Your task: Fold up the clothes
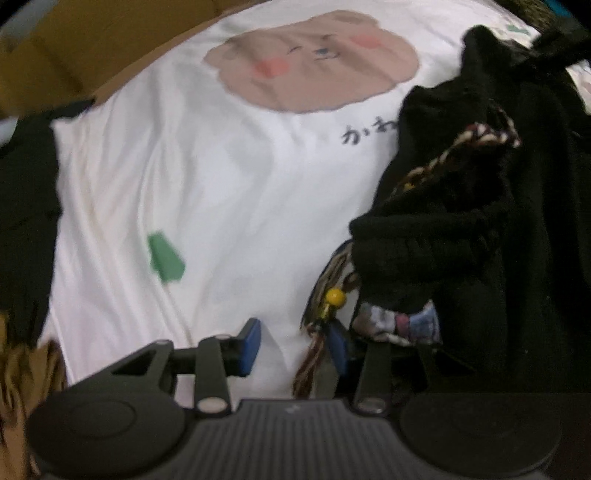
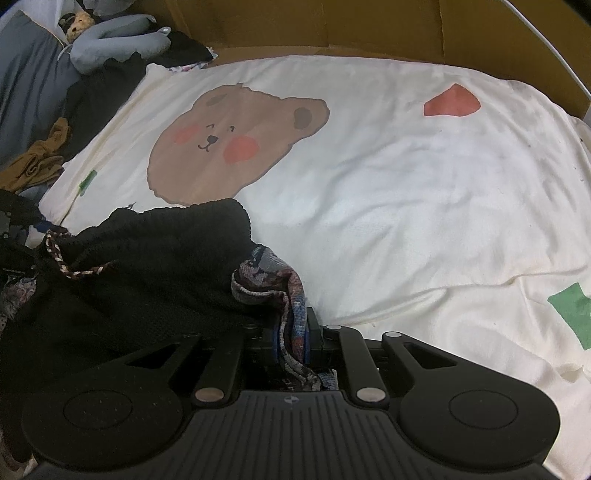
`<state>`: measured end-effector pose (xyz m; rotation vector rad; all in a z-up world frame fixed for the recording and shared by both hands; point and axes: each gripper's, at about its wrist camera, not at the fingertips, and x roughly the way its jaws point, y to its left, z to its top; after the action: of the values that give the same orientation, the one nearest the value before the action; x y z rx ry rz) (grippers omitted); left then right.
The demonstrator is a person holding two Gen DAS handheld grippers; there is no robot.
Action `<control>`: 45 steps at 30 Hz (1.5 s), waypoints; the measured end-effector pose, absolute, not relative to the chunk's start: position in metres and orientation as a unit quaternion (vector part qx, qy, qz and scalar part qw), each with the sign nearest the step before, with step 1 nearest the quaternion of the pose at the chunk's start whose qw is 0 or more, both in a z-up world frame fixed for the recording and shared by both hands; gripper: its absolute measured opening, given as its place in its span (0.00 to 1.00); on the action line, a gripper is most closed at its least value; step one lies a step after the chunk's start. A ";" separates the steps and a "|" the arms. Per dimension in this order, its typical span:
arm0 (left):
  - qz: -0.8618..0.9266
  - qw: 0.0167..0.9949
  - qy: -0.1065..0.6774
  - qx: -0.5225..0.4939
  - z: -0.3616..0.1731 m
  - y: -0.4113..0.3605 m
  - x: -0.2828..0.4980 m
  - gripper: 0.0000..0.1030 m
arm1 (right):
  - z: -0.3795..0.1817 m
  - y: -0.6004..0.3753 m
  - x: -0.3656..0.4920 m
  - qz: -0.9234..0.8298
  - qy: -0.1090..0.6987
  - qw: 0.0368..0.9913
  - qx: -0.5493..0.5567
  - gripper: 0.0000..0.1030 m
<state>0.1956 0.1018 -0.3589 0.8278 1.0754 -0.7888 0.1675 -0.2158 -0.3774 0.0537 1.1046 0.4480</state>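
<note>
A black knit garment [image 1: 480, 192] with a patterned lining and a braided drawstring [image 1: 476, 138] hangs at the right of the left wrist view; its tassel with a yellow bead [image 1: 335, 297] dangles beside my left gripper [image 1: 295, 345], which is open with blue pads and nothing between them. In the right wrist view the same garment [image 2: 147, 266] lies bunched at the left on a white bear-print sheet [image 2: 388, 184]. My right gripper [image 2: 291, 341] is shut on the garment's patterned hem [image 2: 273, 280].
The sheet [image 1: 184, 166] covers the bed. A pile of other clothes, dark and mustard [image 2: 37, 158], and a grey plush toy [image 2: 110, 40] lie at the far left. A brown cardboard wall [image 2: 332, 26] runs along the back. Dark cloth [image 1: 26, 206] lies at the left edge.
</note>
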 end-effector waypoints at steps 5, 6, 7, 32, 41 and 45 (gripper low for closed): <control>-0.382 0.708 0.467 0.367 -0.358 0.092 0.196 0.36 | -0.378 -0.216 0.168 0.214 0.521 0.826 0.024 0.11; -0.389 0.705 0.462 0.371 -0.358 0.090 0.194 0.32 | -0.378 -0.216 0.168 0.214 0.521 0.826 0.024 0.11; -0.396 0.703 0.457 0.374 -0.358 0.088 0.193 0.30 | -0.378 -0.216 0.168 0.213 0.521 0.826 0.024 0.11; -0.386 0.748 0.443 0.307 -0.250 0.076 0.199 0.08 | -0.372 -0.222 0.165 0.205 0.508 0.835 0.043 0.11; -0.421 0.745 0.443 0.266 -0.200 0.056 0.159 0.08 | -0.370 -0.224 0.163 0.209 0.506 0.836 0.044 0.11; -0.440 0.741 0.445 0.243 -0.182 0.048 0.140 0.08 | -0.371 -0.225 0.164 0.208 0.507 0.835 0.048 0.11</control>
<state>0.1396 0.0477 -0.1825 0.5329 0.9757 -0.9658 0.1641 -0.2248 -0.3709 0.1024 1.0733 0.4415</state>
